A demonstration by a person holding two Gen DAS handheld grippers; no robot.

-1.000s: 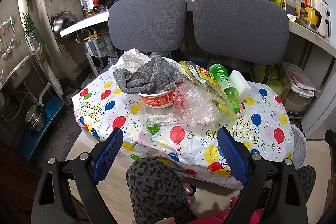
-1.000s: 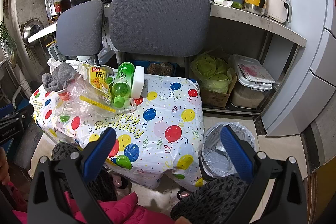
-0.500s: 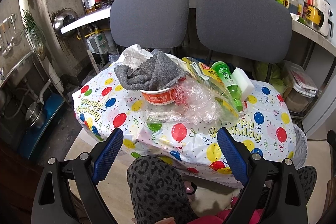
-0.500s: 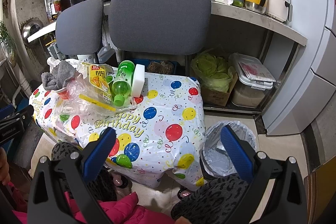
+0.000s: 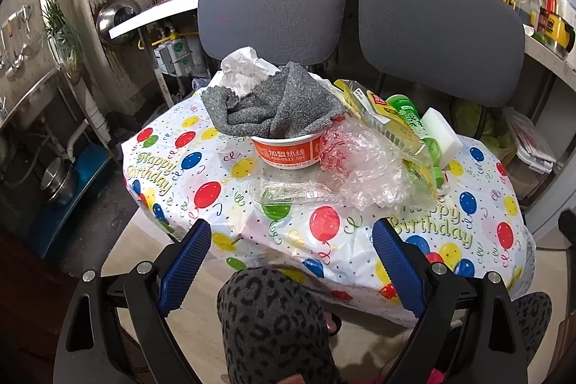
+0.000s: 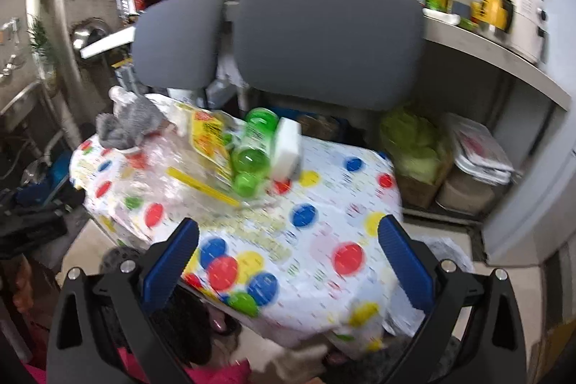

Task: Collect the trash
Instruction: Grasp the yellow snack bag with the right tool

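On a small table with a balloon-print cloth (image 5: 324, 225) lies a trash pile: an orange paper bowl (image 5: 286, 150) stuffed with a grey cloth (image 5: 273, 107) and white paper, crumpled clear plastic (image 5: 363, 164), a clear flat lid (image 5: 288, 193), a yellow wrapper (image 5: 392, 117), a green bottle (image 5: 417, 128) and a white sponge block (image 5: 441, 132). The bottle (image 6: 252, 153) and sponge (image 6: 288, 146) also show in the blurred right wrist view. My left gripper (image 5: 291, 261) is open and empty, short of the table's near edge. My right gripper (image 6: 288, 258) is open and empty over the table's near right part.
Two grey chair backs (image 5: 273, 6) (image 5: 439, 31) stand behind the table. A lined trash bin (image 6: 446, 254) sits on the floor right of the table, partly hidden. A counter with bottles (image 6: 468, 6) runs along the right. The person's leopard-print legs (image 5: 273, 322) are under the grippers.
The left gripper has moved closer to the table and pile. The right gripper has swung forward and left over the table, blurring its view; the bin is now mostly hidden.
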